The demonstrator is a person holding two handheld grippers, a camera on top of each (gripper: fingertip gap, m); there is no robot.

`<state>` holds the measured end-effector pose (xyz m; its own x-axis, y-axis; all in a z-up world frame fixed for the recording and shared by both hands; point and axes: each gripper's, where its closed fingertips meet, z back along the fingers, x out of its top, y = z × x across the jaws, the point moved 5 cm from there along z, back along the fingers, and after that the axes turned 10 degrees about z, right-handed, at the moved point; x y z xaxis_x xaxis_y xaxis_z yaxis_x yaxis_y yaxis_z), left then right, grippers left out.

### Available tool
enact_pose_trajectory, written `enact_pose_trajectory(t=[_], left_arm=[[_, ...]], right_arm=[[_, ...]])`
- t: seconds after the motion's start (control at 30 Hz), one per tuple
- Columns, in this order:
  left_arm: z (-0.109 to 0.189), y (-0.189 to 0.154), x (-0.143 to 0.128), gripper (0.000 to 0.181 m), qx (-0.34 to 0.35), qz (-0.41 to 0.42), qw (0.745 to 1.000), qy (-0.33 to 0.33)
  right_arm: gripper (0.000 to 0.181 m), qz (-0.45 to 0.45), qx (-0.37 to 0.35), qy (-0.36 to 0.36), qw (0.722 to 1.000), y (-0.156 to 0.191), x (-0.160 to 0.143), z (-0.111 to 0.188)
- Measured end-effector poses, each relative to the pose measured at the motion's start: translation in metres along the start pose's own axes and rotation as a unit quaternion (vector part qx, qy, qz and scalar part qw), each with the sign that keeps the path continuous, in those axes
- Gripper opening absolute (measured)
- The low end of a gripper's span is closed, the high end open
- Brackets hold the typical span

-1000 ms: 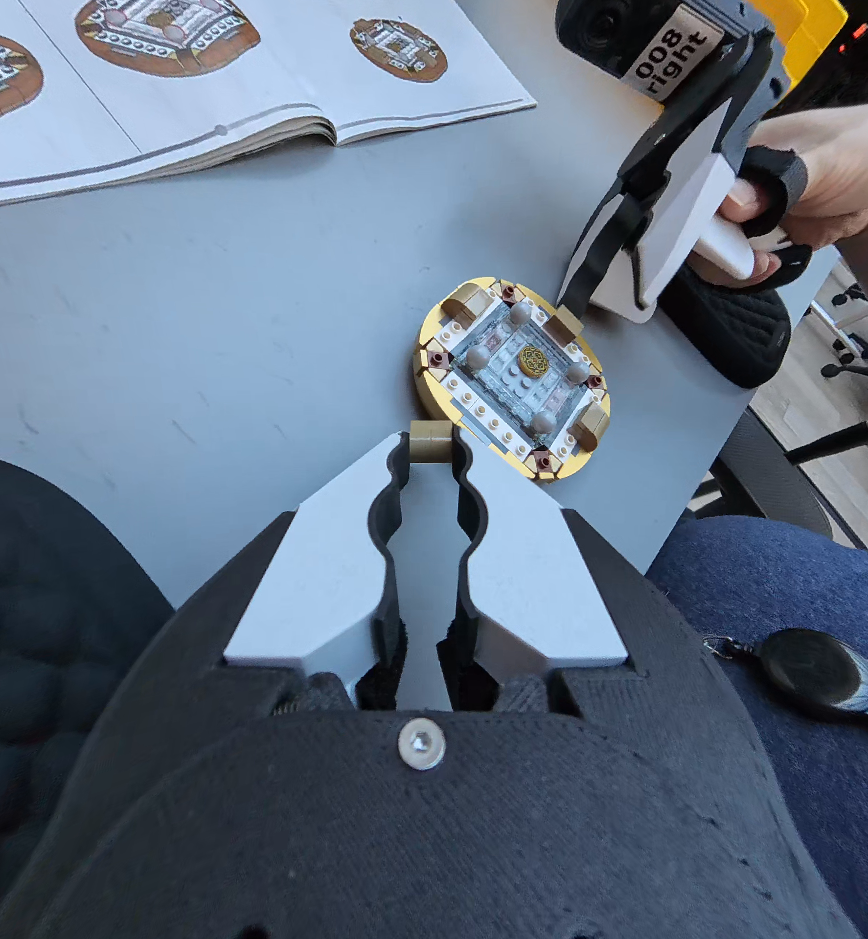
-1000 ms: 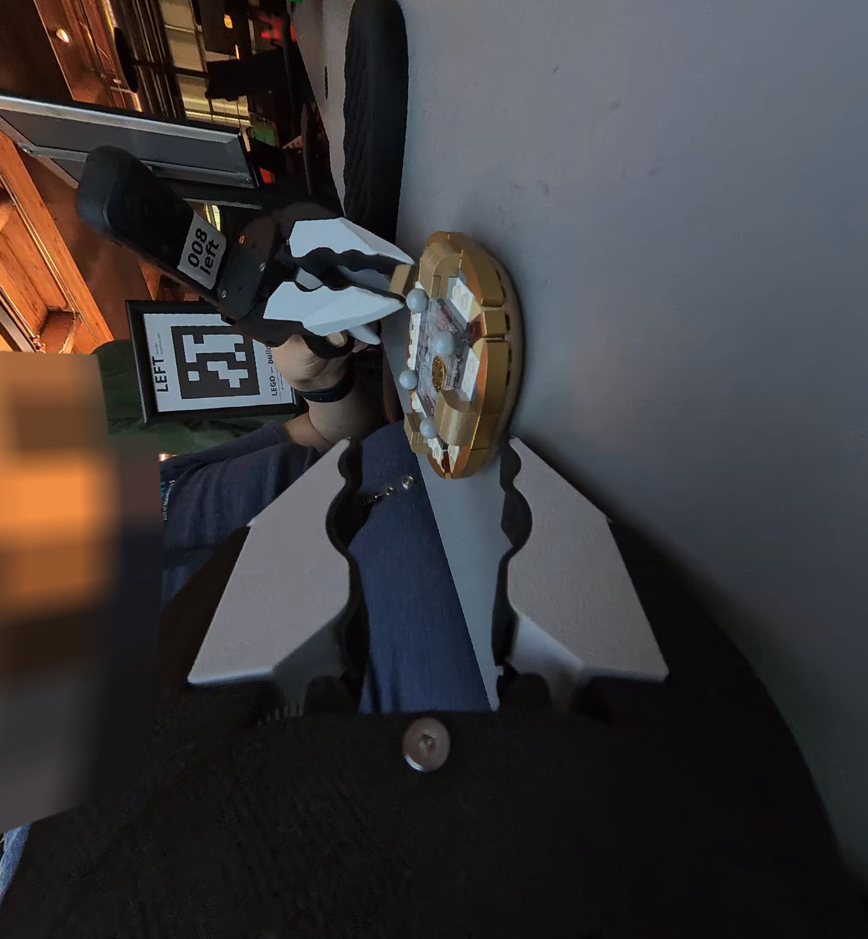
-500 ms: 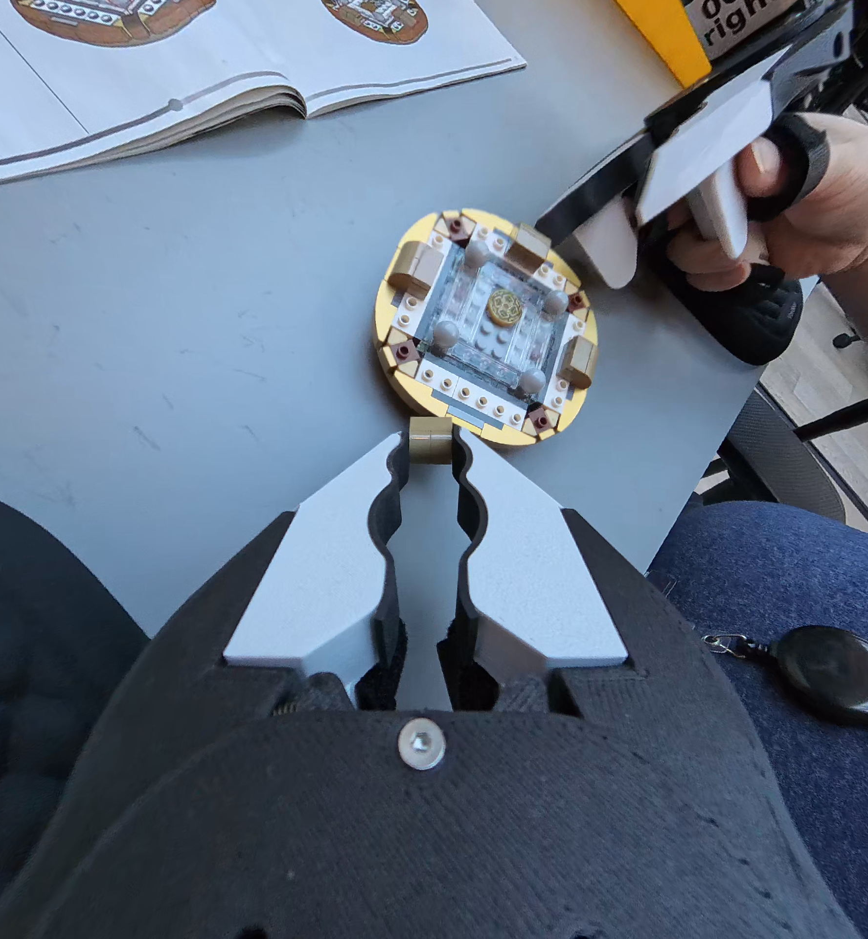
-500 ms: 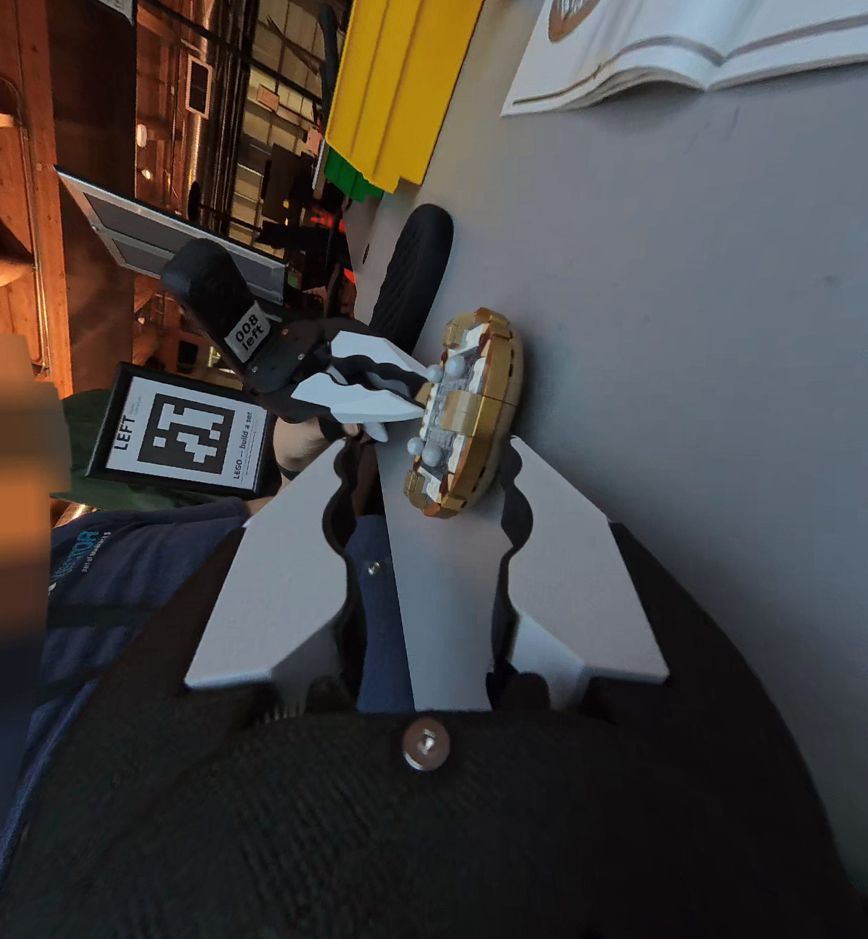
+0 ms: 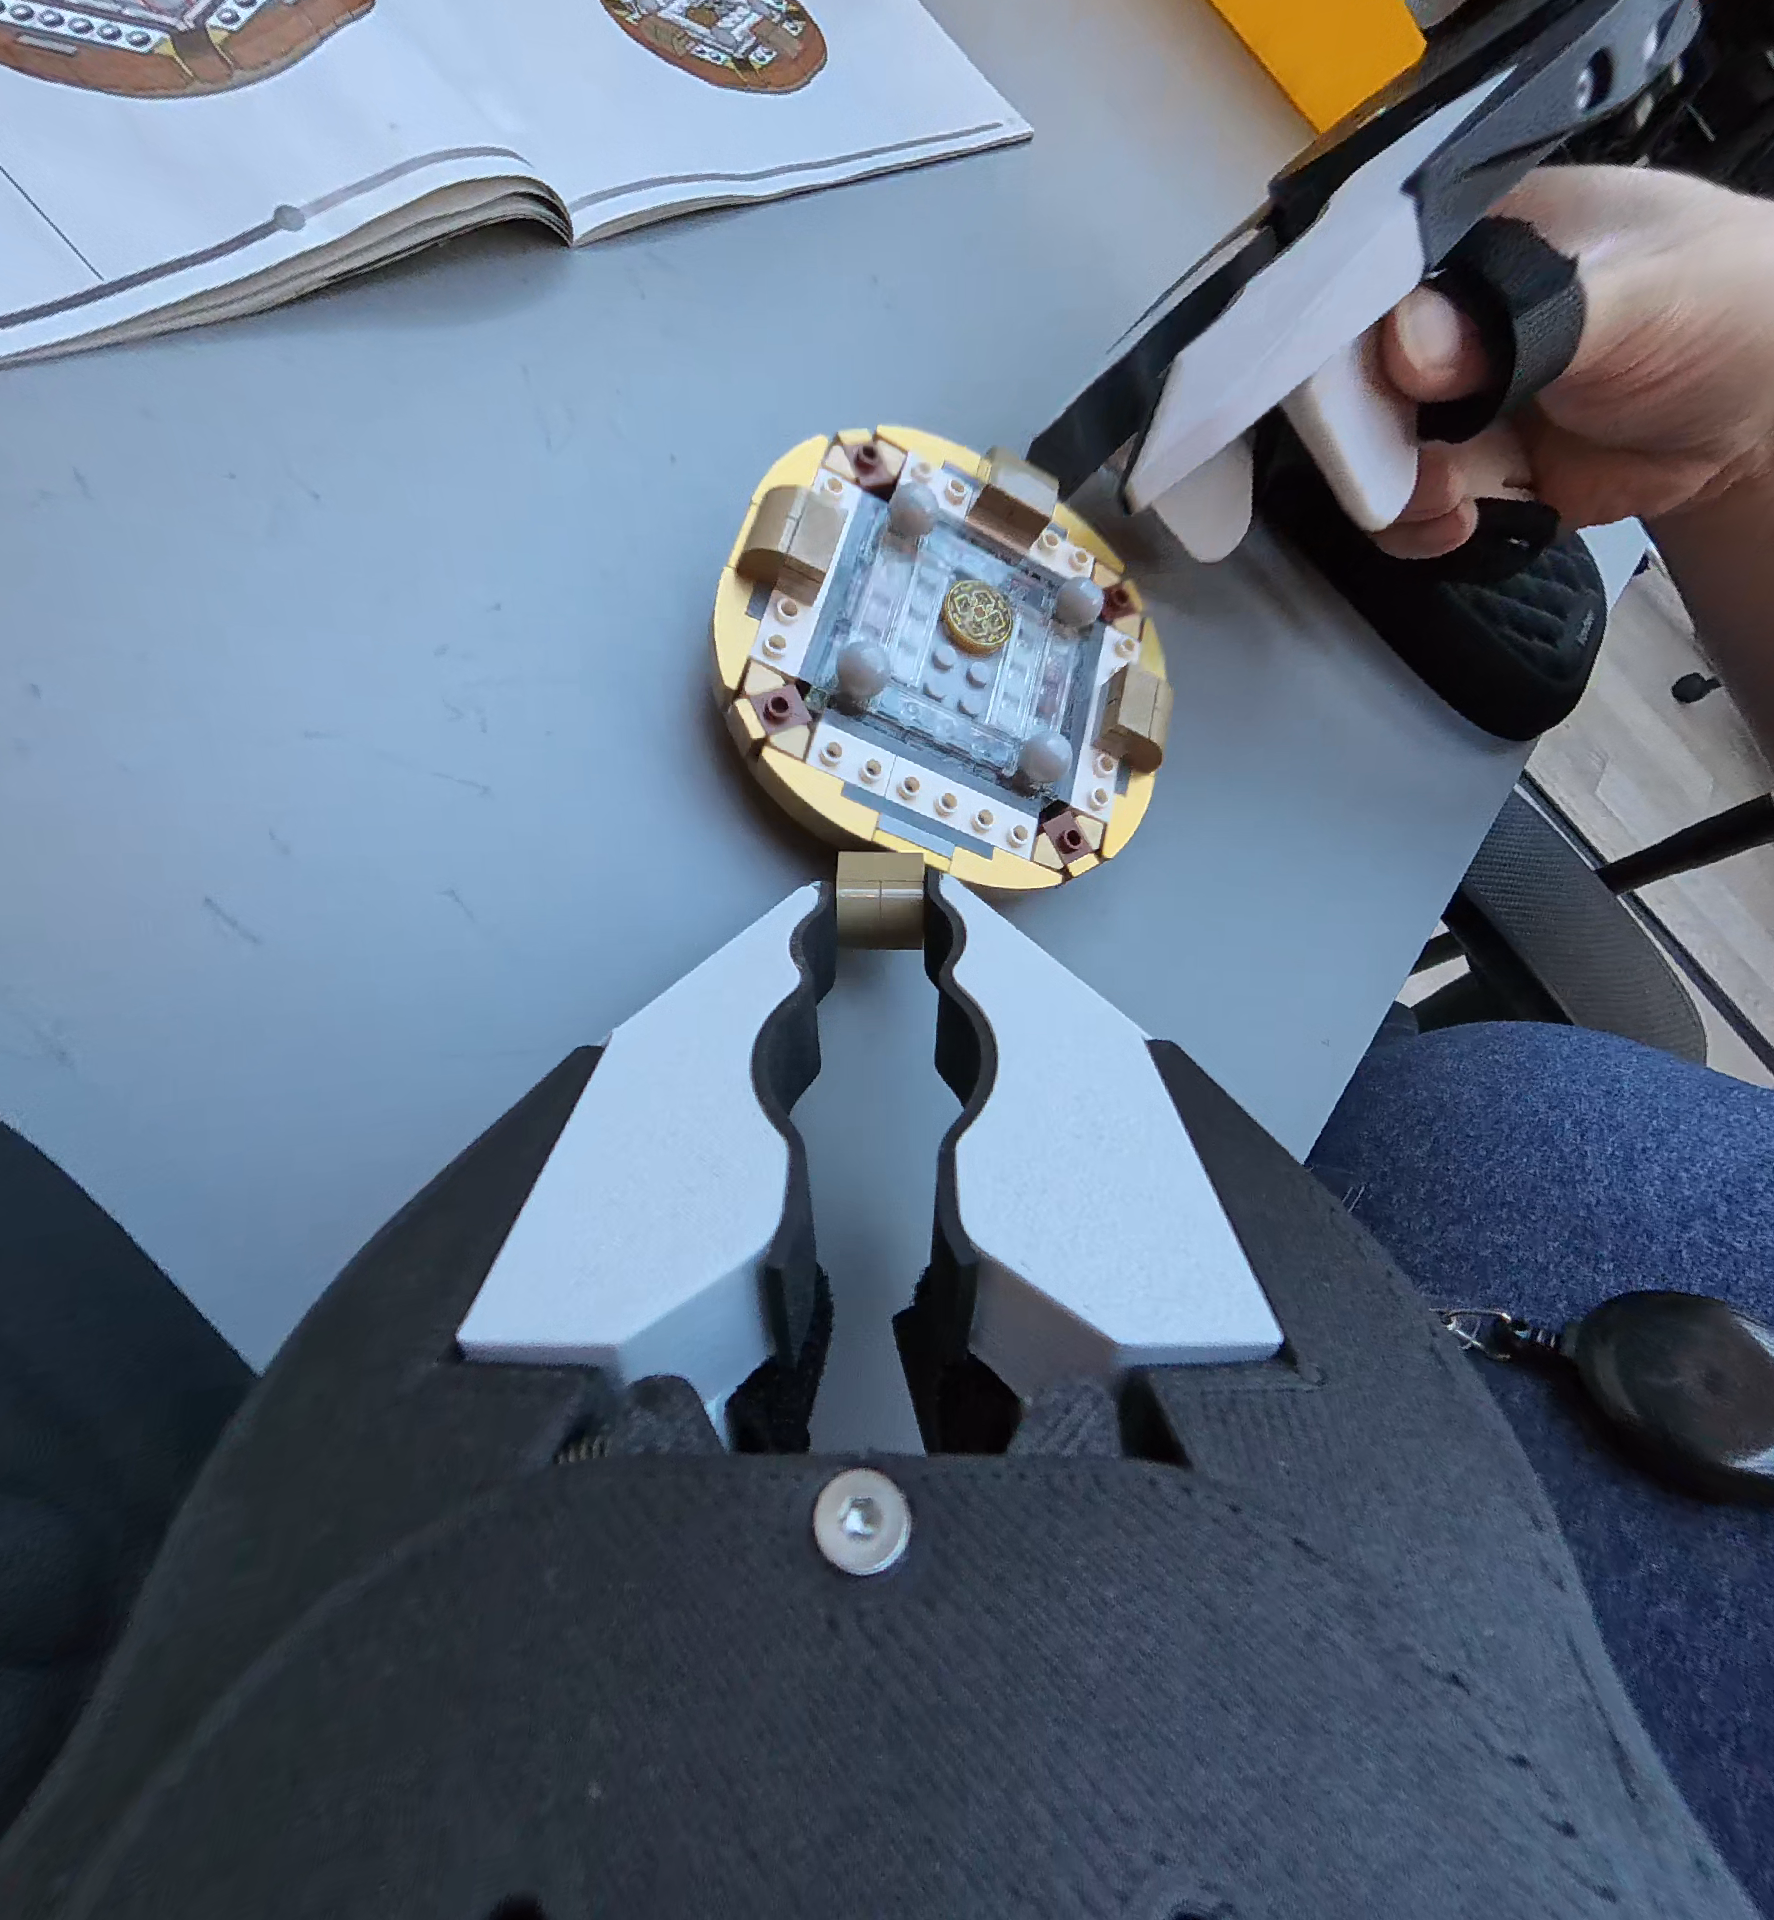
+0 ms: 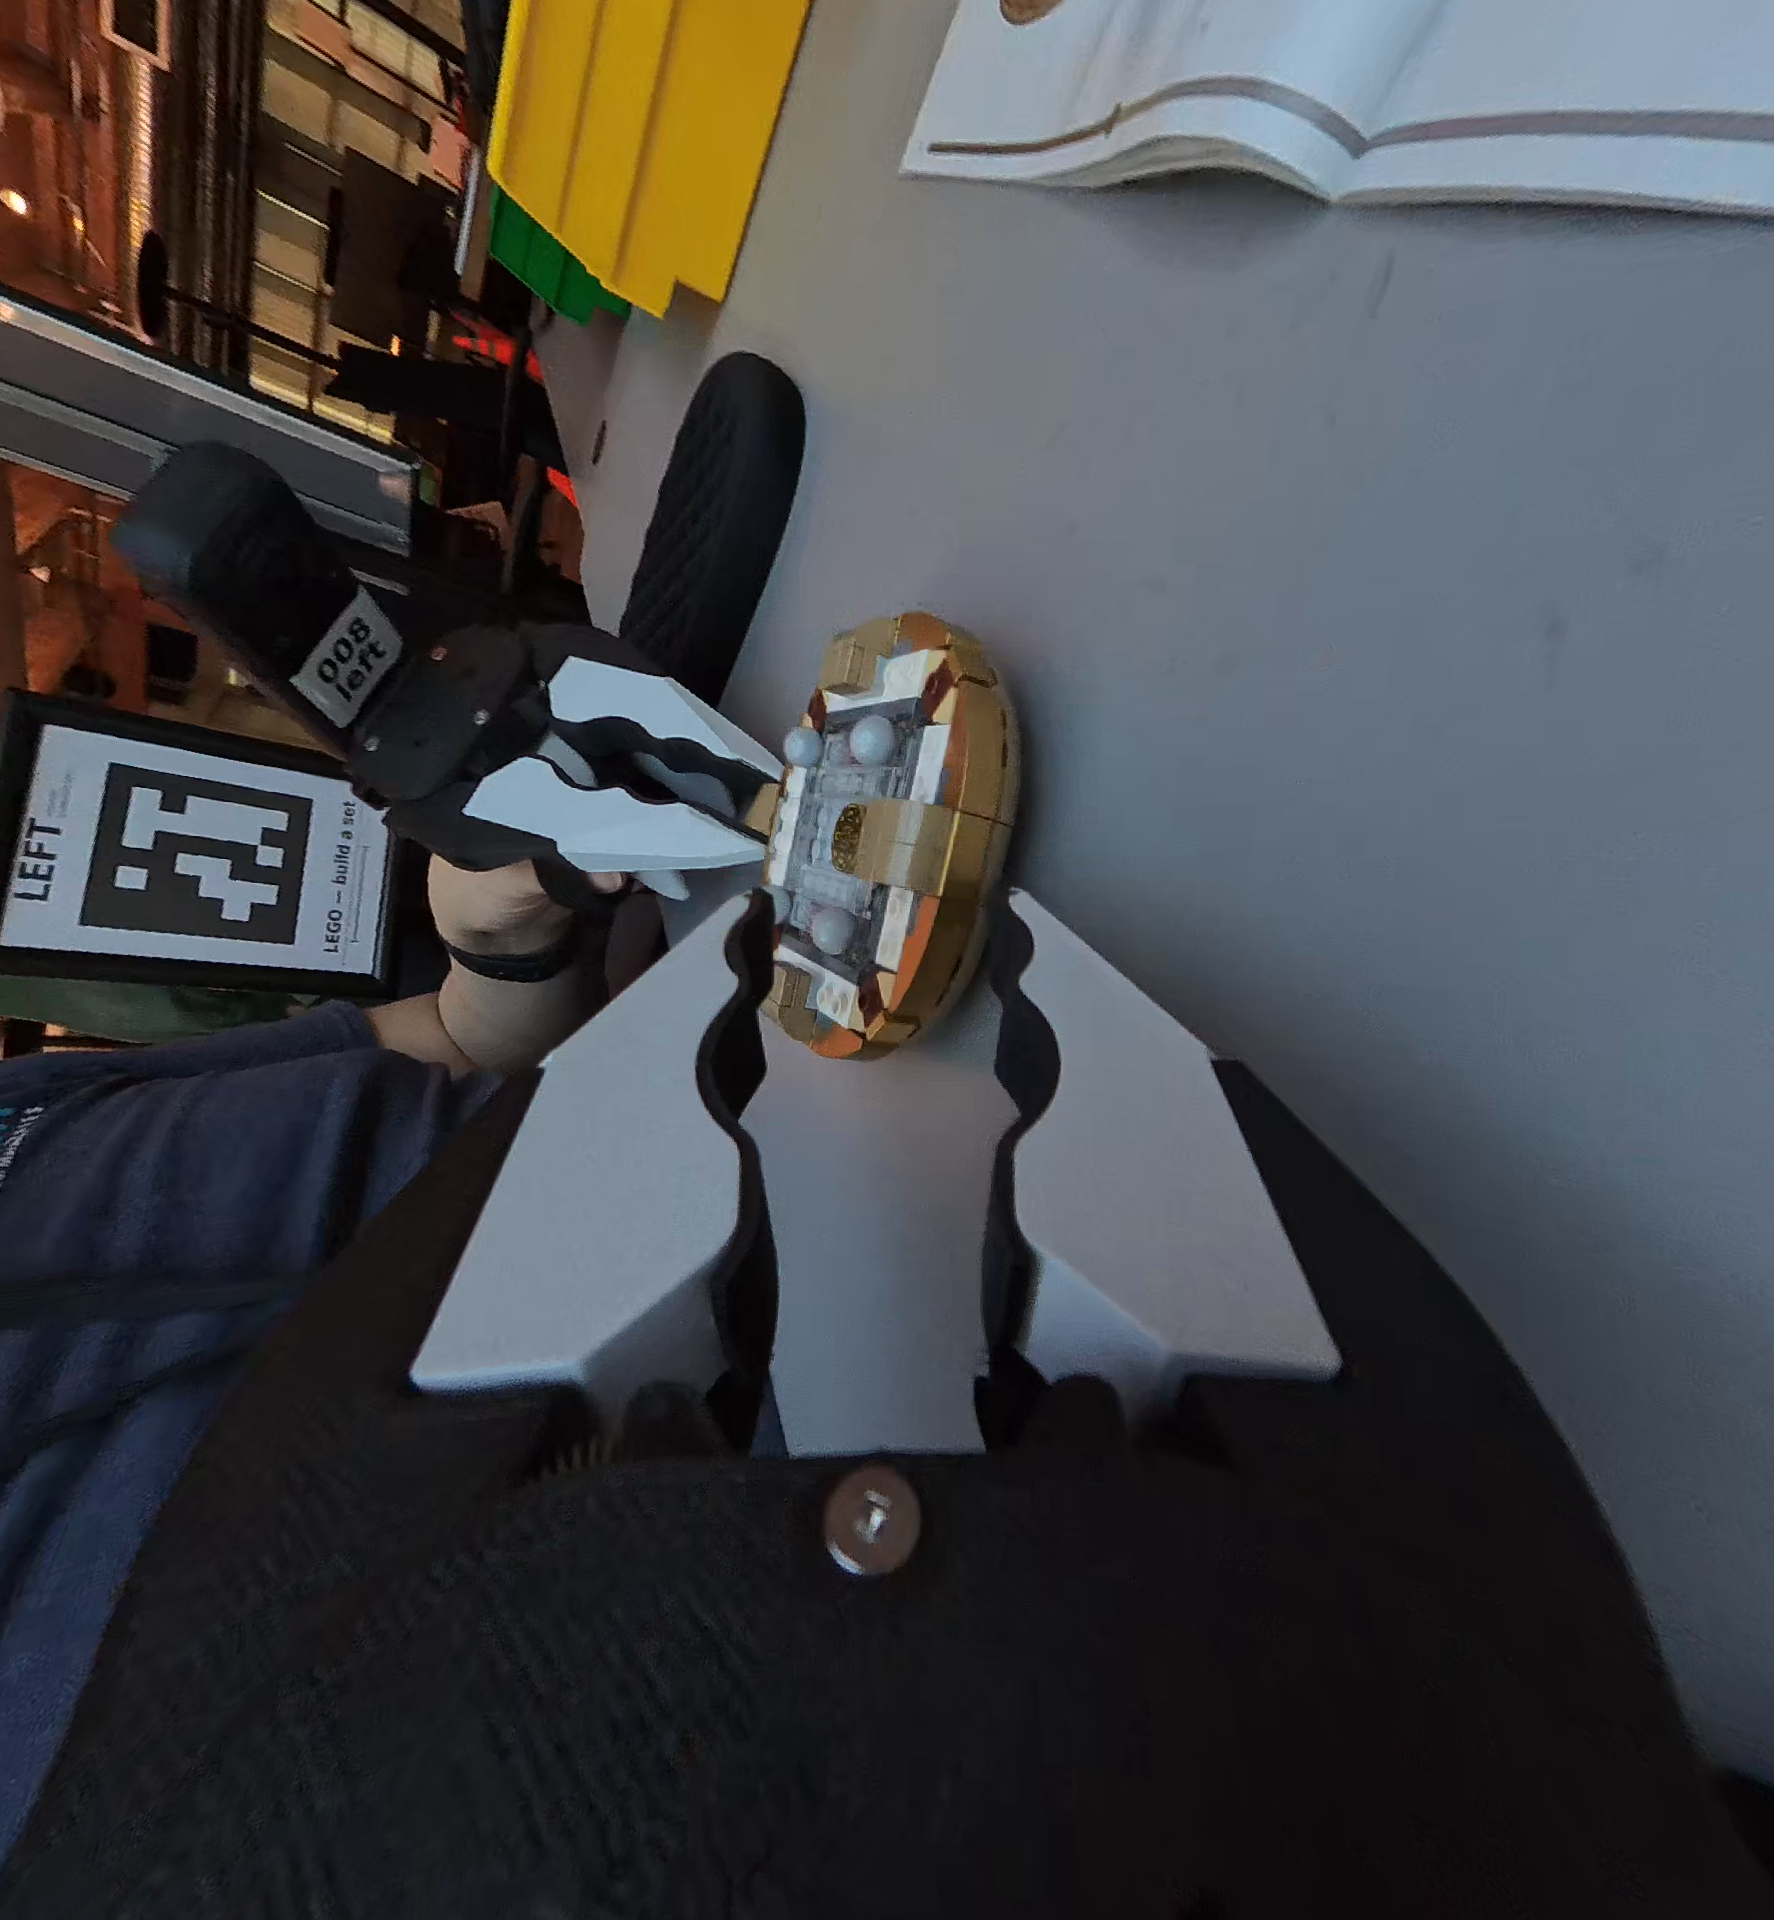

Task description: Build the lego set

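A round gold lego model (image 5: 935, 665) with white plates, a clear centre and grey balls lies on the grey table (image 5: 343, 623). My left gripper (image 5: 880, 904) is shut on a small tan curved brick (image 5: 880, 894) and holds it right at the model's near rim. My right gripper (image 6: 878, 914) clamps the model (image 6: 893, 831) by its edge. One finger is over the top and the other is at the rim against the table. The right gripper also shows in the left wrist view (image 5: 1122, 488), at the model's far side by a tan brick (image 5: 1013, 488).
An open instruction booklet (image 5: 343, 135) lies at the back left. A yellow box (image 5: 1319, 52) stands at the back. The table edge (image 5: 1434, 883) runs close by the model on the right, with a person's leg (image 5: 1589, 1195) and a black chair arm pad (image 5: 1485, 634) beyond it. About 9 cm separates my left fingertips from my right.
The model has turned and slid left, away from the table edge. The right gripper's jaws have narrowed onto its edge. My left gripper still holds the tan brick at the near rim.
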<state>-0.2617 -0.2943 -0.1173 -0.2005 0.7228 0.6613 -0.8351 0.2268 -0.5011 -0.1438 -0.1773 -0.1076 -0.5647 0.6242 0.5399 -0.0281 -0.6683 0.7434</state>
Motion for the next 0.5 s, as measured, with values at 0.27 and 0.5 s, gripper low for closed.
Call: enact_pose_trajectory(t=[0.27, 0.5], left_arm=[[0.002, -0.003, 0.000, 0.014, 0.001, -0.010, 1.000, -0.004], [0.044, -0.052, 0.019, 0.014, -0.041, -0.251, 0.961, -0.104]], right_arm=[[0.042, 0.007, -0.004, 0.026, 1.000, -0.002, -0.004, -0.001], [0.047, 0.294, -0.026, 0.005, 0.955, 0.066, 0.013, 0.013]])
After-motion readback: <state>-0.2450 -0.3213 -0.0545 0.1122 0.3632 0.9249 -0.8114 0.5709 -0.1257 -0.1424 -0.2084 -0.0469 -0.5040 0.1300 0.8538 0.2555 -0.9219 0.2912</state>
